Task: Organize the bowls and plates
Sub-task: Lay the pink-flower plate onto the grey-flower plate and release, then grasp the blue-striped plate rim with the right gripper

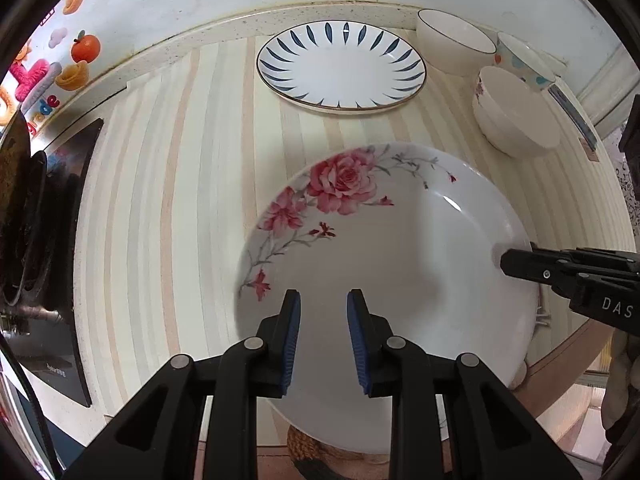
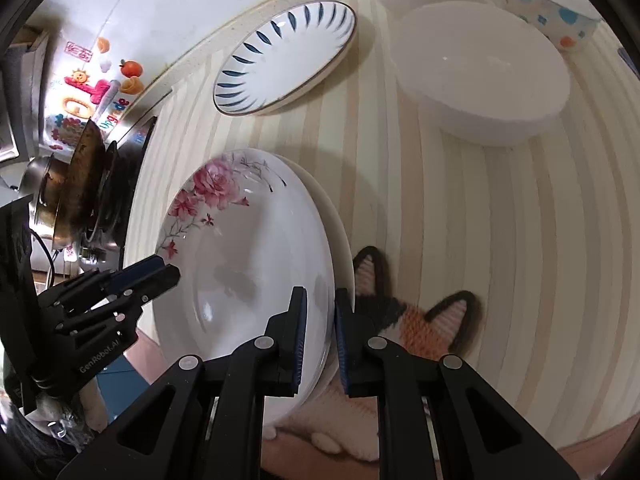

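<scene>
A white plate with pink roses point(image 1: 400, 264) sits at the near edge of the striped counter, partly over a cat-shaped mat point(image 2: 424, 316). My right gripper point(image 2: 320, 300) is shut on the plate's right rim, and in the left wrist view it point(image 1: 507, 262) reaches in from the right. A second white rim point(image 2: 340, 232) shows just beneath the rose plate point(image 2: 248, 264). My left gripper point(image 1: 324, 300) hovers open over the plate's near-left part, with nothing between its fingers; the right wrist view shows it point(image 2: 164, 270) by the left rim. A blue-leaf plate point(image 1: 342, 66) lies at the back.
Three bowls cluster at the back right: a plain white one point(image 1: 456, 40), a dotted one point(image 1: 520, 60) and a white one with a flower point(image 1: 516, 112). A stove with a pan point(image 2: 80, 192) stands to the left. Stickers point(image 1: 84, 48) dot the wall.
</scene>
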Available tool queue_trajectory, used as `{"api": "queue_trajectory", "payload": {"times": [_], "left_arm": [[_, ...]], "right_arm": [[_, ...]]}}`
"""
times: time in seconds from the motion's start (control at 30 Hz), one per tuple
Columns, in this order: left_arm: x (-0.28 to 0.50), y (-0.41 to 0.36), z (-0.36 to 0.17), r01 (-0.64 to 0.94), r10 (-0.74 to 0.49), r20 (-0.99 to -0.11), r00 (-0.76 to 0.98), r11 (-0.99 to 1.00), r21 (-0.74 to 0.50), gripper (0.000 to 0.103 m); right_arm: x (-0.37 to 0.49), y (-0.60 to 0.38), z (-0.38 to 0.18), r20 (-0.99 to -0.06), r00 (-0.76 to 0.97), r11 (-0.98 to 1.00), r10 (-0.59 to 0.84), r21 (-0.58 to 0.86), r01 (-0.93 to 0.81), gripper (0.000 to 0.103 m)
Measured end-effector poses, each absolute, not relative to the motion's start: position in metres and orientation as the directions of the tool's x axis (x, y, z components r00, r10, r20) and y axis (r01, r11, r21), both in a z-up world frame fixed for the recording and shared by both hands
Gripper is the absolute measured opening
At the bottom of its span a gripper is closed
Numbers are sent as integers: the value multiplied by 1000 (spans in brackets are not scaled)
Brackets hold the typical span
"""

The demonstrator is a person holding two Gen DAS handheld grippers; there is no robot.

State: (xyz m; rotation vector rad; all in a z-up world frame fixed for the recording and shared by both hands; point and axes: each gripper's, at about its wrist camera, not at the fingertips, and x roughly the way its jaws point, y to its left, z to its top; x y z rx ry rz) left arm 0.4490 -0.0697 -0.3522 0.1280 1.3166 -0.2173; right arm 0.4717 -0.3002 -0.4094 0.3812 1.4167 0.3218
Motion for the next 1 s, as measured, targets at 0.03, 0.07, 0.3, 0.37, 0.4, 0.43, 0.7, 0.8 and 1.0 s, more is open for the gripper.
{"api": "queue_trajectory", "payload": {"times": [0.03,0.07,0.3,0.37,0.4,0.43,0.7,0.8,1.0], "left_arm": [[451,-67,-348,223,-92,-968,233,974,-39,22],[455,-64,-341,211,-100,-967,232,976,-50,23],[535,-21,-290,97,-150,-939,310,987,-126,28],[570,-15,-293,81,-145,-940,308,989,-126,28],[589,-14,-298,77,-152,-943,296,988,-135,28],[607,-13,-305,74,-156,-948,279,987,-140,28],[685,-36,-374,152,-135,-979,155,982,-111,28],[692,-40,-390,168,-145,-982,119,978,-125,28],[697,-49,-399,207,-168,-980,107,968,-143,29]], "right_arm": [[473,-303,-405,-895,131,901,427,434,27,22],[475,-309,-395,-895,147,901,420,431,49,23],[542,-324,-328,-840,262,849,476,516,113,44],[574,-324,-330,-847,260,849,463,508,145,44],[594,-322,-335,-854,255,851,454,500,159,44],[614,-321,-341,-868,252,861,429,477,178,44],[696,-310,-409,-930,155,901,334,363,237,43],[701,-306,-422,-938,135,909,319,343,236,43],[710,-302,-438,-955,115,928,273,293,231,33]]}}
